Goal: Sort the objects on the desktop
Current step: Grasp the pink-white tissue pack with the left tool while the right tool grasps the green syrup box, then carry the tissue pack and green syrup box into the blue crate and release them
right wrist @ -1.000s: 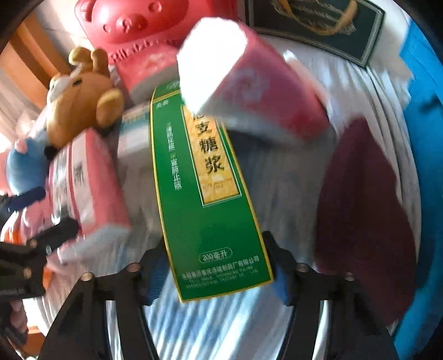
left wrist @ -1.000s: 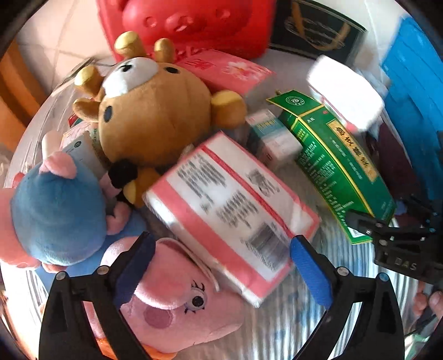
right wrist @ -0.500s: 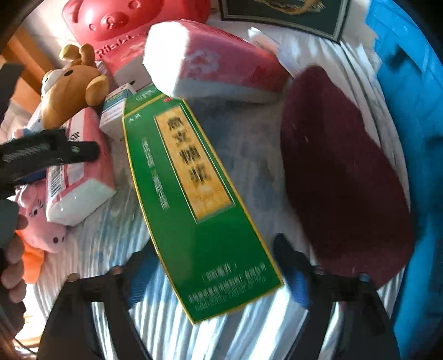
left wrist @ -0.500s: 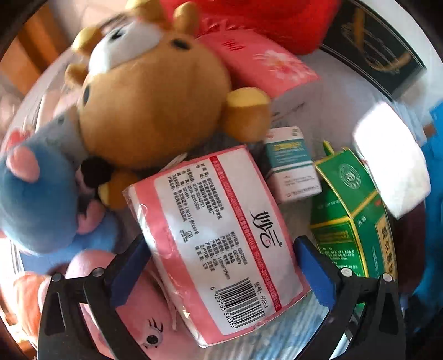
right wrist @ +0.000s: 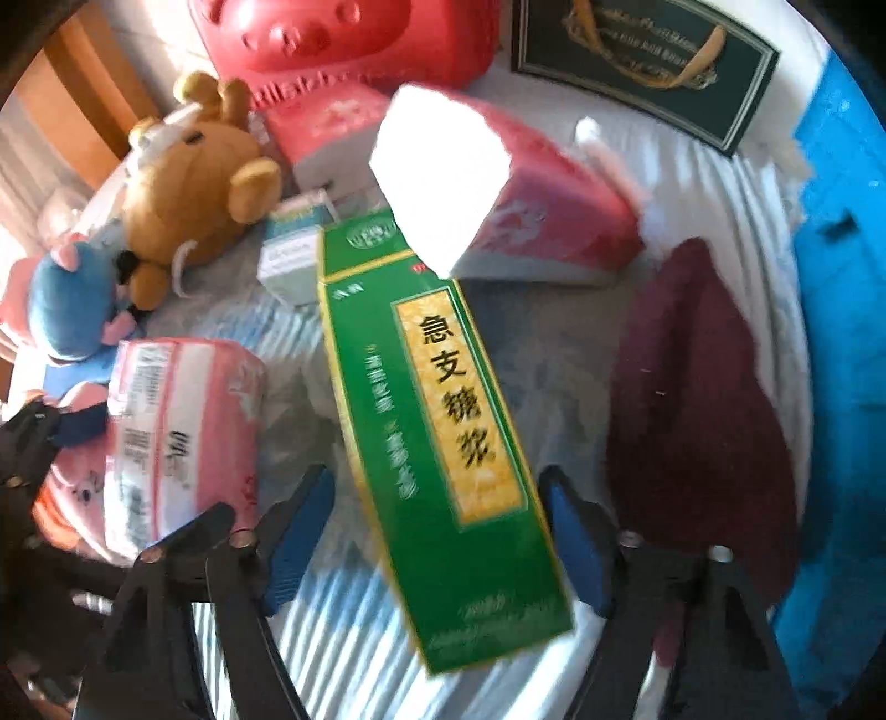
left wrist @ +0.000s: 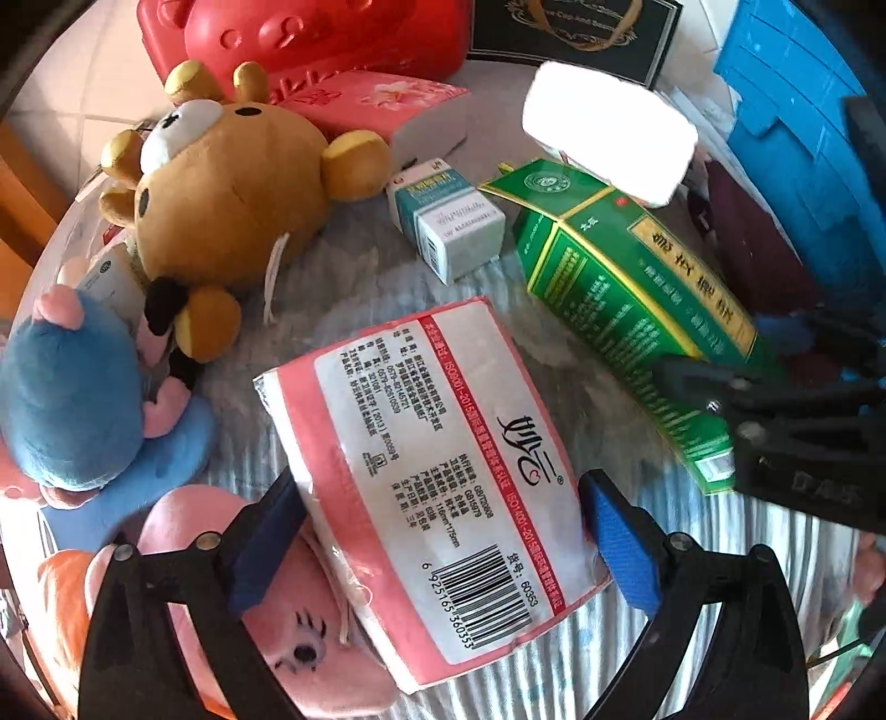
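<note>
Fingers of the left gripper [left wrist: 437,531] straddle the near end of the pink tissue pack [left wrist: 426,471], blue pads wide and closing in; left pad sits at the pack's edge, right pad right by its other edge, but firm contact can't be told yet. That pack lies flat w/ its barcode label up, between the fingers and partly over the pink pig plush [left wrist: 288,626] (prob. why it tilts a bit). Left of the fingers sit a blue plush [left wrist: 72,404] and, beyond them, the brown bear plush [left wrist: 232,194]. Farther ahead is a small teal-and-white box [left wrist: 448,221], and behind it a red case [left wrist: 310,33].

Right gripper [right wrist: 437,531] brackets the low end of the green medicine box [right wrist: 437,421], its fingers abt half open and closing; box is between them, a gap shows on each side, so no squeeze yet. Box lies lengthwise along the fingers' line, which suits a grip across its narrow width. Beyond the fingers, the box's far end tucks under a second pink tissue pack [right wrist: 531,210]. Right of the fingers lies a maroon cloth [right wrist: 703,399], then a blue bin [right wrist: 841,332], likely a sorting target. All of it rests on a striped cloth over the worktop [right wrist: 343,637].
</note>
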Motion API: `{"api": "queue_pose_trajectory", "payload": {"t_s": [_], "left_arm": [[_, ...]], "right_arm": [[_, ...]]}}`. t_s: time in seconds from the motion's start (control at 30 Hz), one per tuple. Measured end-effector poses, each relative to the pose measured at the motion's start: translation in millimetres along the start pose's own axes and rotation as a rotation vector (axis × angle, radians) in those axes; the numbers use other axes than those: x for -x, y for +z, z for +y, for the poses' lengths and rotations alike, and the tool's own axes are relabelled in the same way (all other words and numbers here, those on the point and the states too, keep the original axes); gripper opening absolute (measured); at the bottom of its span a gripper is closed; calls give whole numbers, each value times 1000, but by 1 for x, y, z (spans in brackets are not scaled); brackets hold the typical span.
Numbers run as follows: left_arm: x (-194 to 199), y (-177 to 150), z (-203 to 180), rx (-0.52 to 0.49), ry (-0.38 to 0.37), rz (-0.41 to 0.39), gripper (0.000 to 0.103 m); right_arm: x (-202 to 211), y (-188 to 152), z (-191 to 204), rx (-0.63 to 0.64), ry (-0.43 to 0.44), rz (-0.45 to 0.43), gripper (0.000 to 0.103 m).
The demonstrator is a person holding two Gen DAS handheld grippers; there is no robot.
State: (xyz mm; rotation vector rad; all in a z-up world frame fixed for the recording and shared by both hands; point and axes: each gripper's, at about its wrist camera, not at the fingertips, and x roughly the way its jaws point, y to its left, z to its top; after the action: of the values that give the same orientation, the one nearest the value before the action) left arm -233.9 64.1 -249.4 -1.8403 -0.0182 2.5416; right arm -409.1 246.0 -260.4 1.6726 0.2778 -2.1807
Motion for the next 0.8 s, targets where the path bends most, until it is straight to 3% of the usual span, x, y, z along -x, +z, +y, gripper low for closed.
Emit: {"api": "queue_pose_trajectory", "payload": {"t_s": [0.1, 0.23, 0.3, 0.33, 0.43, 0.63, 0.8], "left_arm": [[13, -3, 3, -1, -12, -26, 95], [47, -10, 10, -3, -39, -99, 95], [60, 14, -3, -6, -47, -147, 95], [70, 9, -6, -11, -49, -171, 95], [88, 28, -10, -19, -47, -237, 95], [151, 25, -18, -58, -76, -385, 95], [199, 23, -47, -133, -122, -511, 95]], "right_arm": [[10, 1, 8, 2, 28, -26, 57], [57, -4, 20, 15, 53, -132, 53], [80, -6, 28, 18, 55, -177, 53], [92, -6, 33, 25, 53, -203, 53], [130, -21, 48, 32, 11, -279, 53], [219, -47, 54, 12, -64, -475, 53], [282, -69, 52, -26, -153, -611, 53]]}}
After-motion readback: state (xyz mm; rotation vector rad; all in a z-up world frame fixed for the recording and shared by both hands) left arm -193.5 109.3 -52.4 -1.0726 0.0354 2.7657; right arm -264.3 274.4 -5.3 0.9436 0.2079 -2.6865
